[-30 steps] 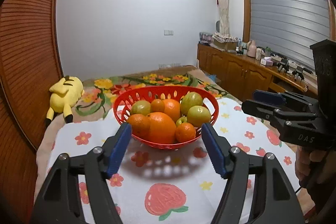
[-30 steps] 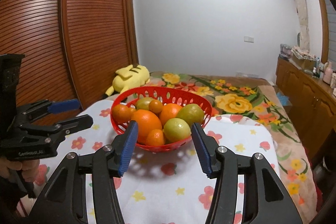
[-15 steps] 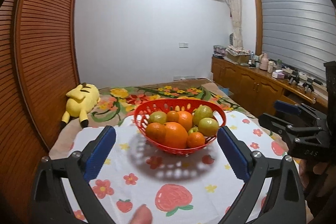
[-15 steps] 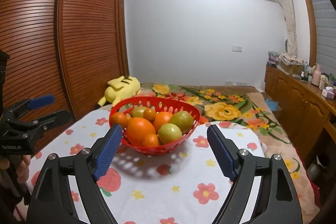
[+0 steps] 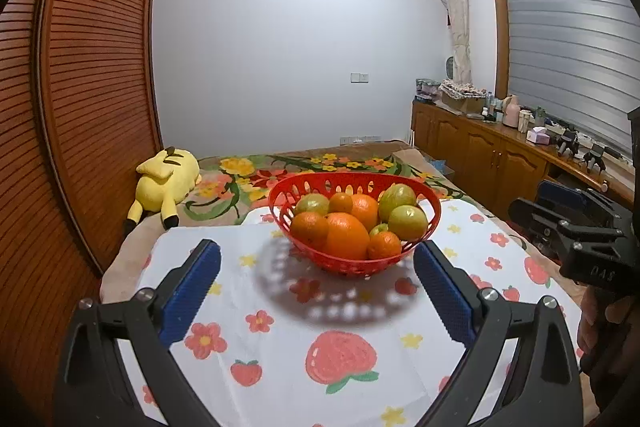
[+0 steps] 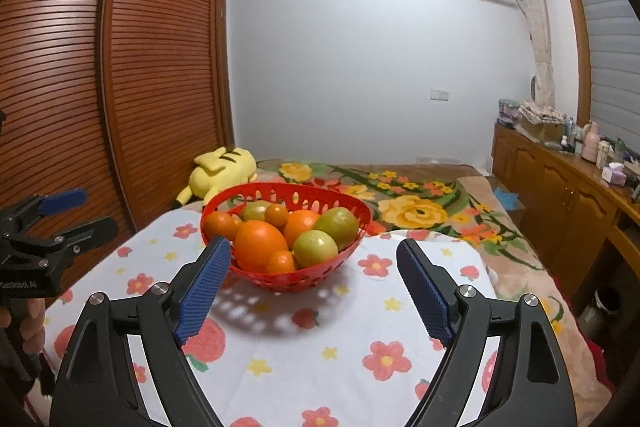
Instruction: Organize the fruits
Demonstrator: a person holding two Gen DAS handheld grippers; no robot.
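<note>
Item 1, my left tongs (image 5: 317,267): jaws spread wide, having just been opening; nothing between the blue pads (image 5: 190,291), which hang over the cloth.

Item 2, my right tongs (image 6: 314,269): jaws likewise apart after just opening, nothing held. The near edge of the basket shows between the pad tips in this view, but neither pad touches it.

Item 3, red plastic basket (image 5: 434,217): perforated wall, standing upright on the cloth just ahead of both tongs. From the left tongs it lies ahead and slightly right; from the right tongs, ahead and slightly left.

Item 4, fruits, all inside the basket: a large orange (image 5: 347,235) at the front, smaller oranges beside and behind it, one small mandarin (image 5: 384,245) at the front right, and green-yellow citrus (image 5: 407,223) on the right side and at the back.

Item 5, white tablecloth (image 5: 280,367): printed with flowers and strawberries, spread beneath both tongs and the basket.

Item 6, yellow plush toy (image 5: 166,181): lying on the floral blanket (image 5: 240,173), beyond the basket and left of both tongs.

Item 7, a hand (image 5: 592,323): gripping the right tongs' handle, seen at the right edge from the left tongs.
</note>
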